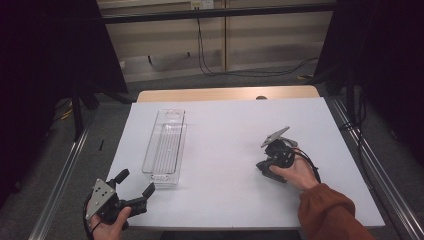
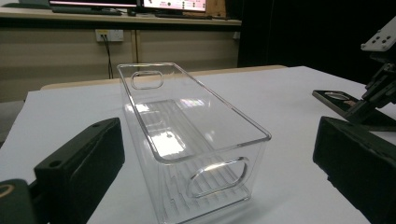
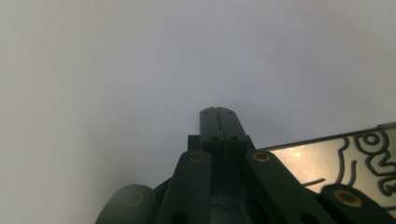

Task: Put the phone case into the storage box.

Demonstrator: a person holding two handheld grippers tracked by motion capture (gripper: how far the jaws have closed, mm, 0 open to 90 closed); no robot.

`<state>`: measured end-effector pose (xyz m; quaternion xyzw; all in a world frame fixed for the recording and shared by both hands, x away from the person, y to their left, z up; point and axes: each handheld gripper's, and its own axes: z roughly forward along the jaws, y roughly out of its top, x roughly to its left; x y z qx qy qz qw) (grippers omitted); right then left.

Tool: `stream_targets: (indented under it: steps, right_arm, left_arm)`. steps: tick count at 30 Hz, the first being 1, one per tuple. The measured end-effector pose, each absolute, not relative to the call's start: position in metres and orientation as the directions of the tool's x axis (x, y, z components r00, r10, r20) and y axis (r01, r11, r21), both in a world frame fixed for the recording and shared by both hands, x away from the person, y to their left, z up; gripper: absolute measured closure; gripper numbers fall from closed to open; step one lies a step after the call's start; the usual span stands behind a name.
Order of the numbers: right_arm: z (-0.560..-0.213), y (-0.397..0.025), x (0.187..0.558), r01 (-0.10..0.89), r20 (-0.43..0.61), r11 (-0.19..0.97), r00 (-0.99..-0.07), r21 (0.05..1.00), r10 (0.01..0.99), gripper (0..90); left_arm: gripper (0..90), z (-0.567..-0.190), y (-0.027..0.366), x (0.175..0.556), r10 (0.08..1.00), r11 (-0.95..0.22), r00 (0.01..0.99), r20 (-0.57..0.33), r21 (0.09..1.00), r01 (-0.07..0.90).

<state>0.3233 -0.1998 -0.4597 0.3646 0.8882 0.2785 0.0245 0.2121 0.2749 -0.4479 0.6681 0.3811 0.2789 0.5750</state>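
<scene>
Clear plastic, ribbed on the floor, with an oval handle hole at each end — the bin [image 1: 165, 148] lay empty and upright on the left of the white worktop [image 1: 235, 200], long axis running away from the person. Nothing looked begun: no tongs touched it. The left tongs [image 1: 134, 187] stood wide open just short of its near end, apparently lined up to grasp it. The right tongs [image 3: 218, 112] were pressed together on nothing, resting well apart to the right, beside a flat dark card [image 3: 355, 156].
</scene>
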Motion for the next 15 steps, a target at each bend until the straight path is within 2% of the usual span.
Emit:
stream_targets:
  steps: [15]
  right_arm:
    - [-0.462,-0.228,0.296,0.652,0.170,0.556,-0.714,0.516,0.679,90.0]
  left_arm:
    - [2.2,-0.448,0.274,0.213,0.826,-0.051,0.560,-0.062,0.981,0.185]
